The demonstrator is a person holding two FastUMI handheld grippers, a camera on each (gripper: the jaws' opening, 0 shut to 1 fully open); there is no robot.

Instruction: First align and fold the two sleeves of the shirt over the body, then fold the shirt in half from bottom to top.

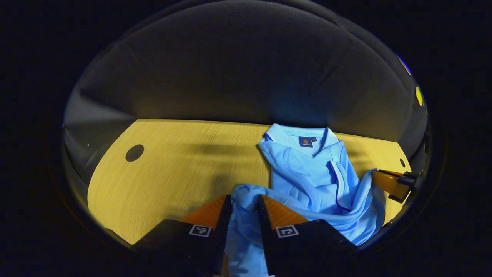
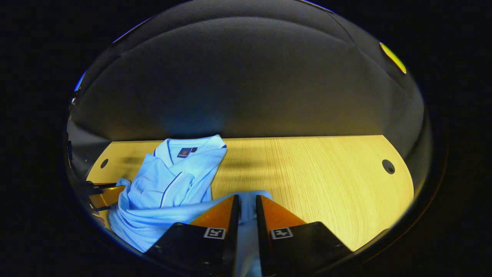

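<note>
A light blue polo shirt (image 1: 307, 173) lies on the wooden table (image 1: 173, 169), collar toward the far wall, sleeves folded over the body. Its lower part is lifted off the table and bunched. My left gripper (image 1: 245, 198) is shut on the left end of the raised hem, with cloth running down between its fingers. My right gripper (image 2: 246, 198) is shut on the other end of the shirt (image 2: 169, 184) hem. In the left gripper view the right gripper (image 1: 396, 184) shows at the far right behind the cloth. In the right gripper view the left gripper (image 2: 102, 194) sits at the far left.
The table (image 2: 326, 181) has a round cable hole (image 1: 134, 152) on one side and another hole (image 2: 388, 166) on the other. The dark booth wall rises right behind the table's far edge, close to the shirt's collar.
</note>
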